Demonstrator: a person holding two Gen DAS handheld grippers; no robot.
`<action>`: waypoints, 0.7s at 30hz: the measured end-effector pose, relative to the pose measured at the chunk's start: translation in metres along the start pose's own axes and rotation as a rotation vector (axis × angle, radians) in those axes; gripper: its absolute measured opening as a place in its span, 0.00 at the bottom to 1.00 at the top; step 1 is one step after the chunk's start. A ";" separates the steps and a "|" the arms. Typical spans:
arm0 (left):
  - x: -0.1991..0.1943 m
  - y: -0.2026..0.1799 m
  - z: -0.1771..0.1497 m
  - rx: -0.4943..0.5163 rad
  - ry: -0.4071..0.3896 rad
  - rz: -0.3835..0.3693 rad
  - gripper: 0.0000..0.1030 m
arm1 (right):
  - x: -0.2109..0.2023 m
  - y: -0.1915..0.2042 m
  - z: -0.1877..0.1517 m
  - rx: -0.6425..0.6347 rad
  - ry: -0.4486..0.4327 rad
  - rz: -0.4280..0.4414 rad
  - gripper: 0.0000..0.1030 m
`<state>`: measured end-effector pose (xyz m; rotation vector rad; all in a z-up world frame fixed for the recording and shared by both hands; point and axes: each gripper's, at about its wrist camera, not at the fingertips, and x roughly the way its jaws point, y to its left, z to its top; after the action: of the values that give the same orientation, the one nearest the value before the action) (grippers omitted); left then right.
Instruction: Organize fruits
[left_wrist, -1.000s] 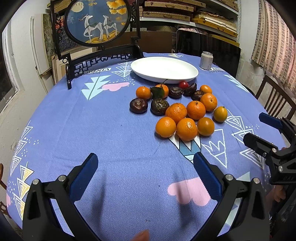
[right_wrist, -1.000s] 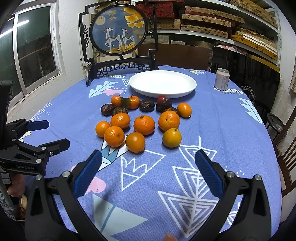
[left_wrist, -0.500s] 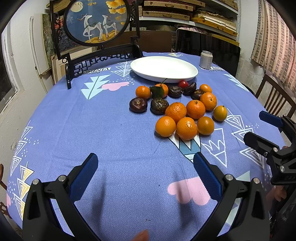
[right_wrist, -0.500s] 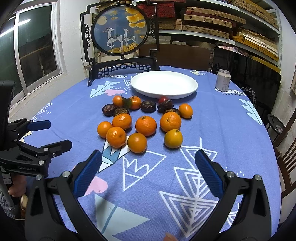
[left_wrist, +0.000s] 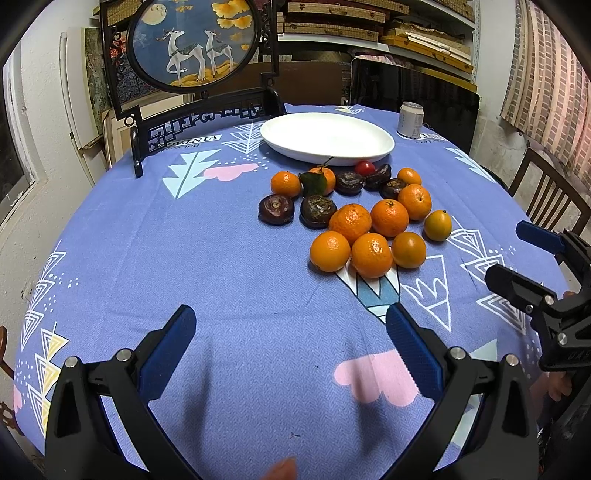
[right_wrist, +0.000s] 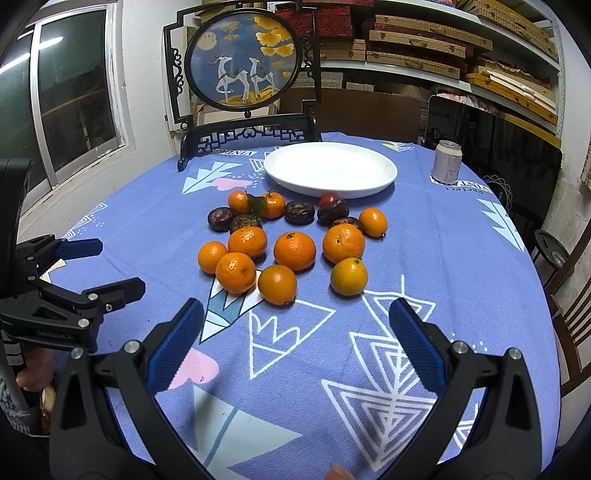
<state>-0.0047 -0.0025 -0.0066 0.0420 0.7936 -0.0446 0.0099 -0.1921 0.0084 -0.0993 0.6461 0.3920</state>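
Left hand-held gripper (left_wrist: 290, 330) and right hand-held gripper (right_wrist: 295, 325) both spread wide, holding nothing, hovering over the near side of the desk (left_wrist: 184, 258). Fruits: cluster of oranges (right_wrist: 294, 251) with dark round fruits (right_wrist: 299, 212) and one small red fruit (right_wrist: 328, 199) behind them, loose on the blue cloth. All sit just in front of the white plate (right_wrist: 330, 168); can (right_wrist: 447, 161) at far right.

Oranges (right_wrist: 294, 251) and dark fruits (right_wrist: 299, 212) cluster just before the empty white plate (right_wrist: 330, 168).
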 end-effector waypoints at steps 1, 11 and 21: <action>0.000 0.000 0.000 0.001 0.000 -0.001 0.99 | 0.000 0.000 0.000 0.000 0.000 0.000 0.98; -0.002 0.002 0.001 0.002 0.006 -0.003 0.99 | 0.001 0.000 -0.001 0.001 0.001 0.002 0.98; -0.002 0.002 0.000 0.003 0.008 -0.004 0.99 | 0.000 0.000 -0.001 0.002 0.002 0.003 0.98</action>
<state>-0.0057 -0.0009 -0.0050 0.0437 0.8012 -0.0492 0.0097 -0.1922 0.0078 -0.0969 0.6490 0.3937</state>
